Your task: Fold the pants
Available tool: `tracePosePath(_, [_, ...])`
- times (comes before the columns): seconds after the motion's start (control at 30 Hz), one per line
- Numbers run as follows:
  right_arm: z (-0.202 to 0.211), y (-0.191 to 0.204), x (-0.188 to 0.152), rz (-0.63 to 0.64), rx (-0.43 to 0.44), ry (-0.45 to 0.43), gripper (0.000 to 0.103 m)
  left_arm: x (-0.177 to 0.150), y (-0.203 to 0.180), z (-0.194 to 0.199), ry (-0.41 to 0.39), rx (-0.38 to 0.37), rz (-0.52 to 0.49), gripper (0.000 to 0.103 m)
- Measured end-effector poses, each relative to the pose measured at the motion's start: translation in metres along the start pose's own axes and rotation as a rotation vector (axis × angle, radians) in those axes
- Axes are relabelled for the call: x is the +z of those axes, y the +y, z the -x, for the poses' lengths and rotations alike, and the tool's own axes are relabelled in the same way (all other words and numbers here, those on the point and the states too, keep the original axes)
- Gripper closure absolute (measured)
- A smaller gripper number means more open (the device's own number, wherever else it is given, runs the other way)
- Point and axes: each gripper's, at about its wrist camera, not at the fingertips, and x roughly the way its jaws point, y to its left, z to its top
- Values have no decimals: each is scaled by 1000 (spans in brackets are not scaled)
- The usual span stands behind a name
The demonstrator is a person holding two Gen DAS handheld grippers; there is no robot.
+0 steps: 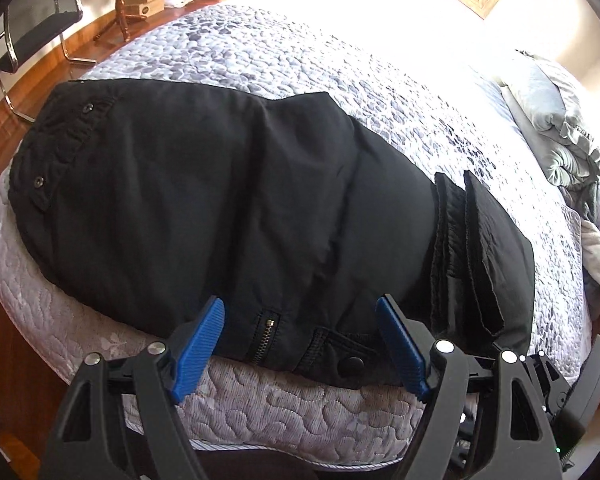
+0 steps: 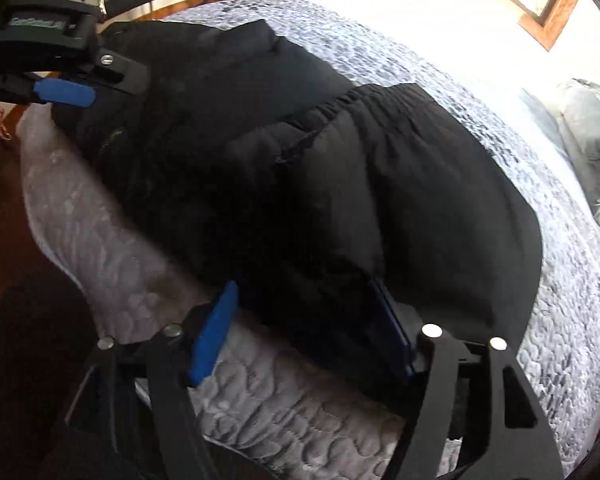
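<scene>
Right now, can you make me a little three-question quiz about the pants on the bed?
1. True or false: the black fabric pants lie on the grey quilted bed.
2. The left gripper is: A) open, B) shut on a sock.
3. What colour are the pads on the right gripper?

Key: 1 true. 2 A. 3 blue.

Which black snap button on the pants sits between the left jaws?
The large round matte snap on the near hem tab beside the zipper; the other two sit on the far-left waistband.
</scene>
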Motion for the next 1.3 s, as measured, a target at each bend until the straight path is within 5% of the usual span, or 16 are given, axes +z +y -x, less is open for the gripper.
tracePosePath(0.2, [32,-21,2,-165,110,-100,35,0,4,-1,6,-7,6,24])
tracePosePath(0.43, [20,-10,24,-150,41,-119,38,1,10,1,1,-12,29,23])
tracePosePath(0.6, [-4,4,37,-90,-87,-77,37,3,11,-1,5,-18,34,22])
tracePosePath(0.7, [-11,1,40,-119,-62,-72,55,3,9,-3,12,-29,29,22])
tracePosePath(0.77, [-8,-5,41,-150,-20,-76,78,3,6,-3,11,-32,16,22])
tracePosePath(0.83, [-2,-10,40,-163,11,-76,86,2,3,-2,9,-32,4,22])
tracePosePath(1.03, [16,0,28,-117,165,-65,86,0,2,-2,8,-38,0,22])
tracePosePath(1.3, [-1,5,14,-137,202,-21,71,1,7,-1,6,-27,16,21])
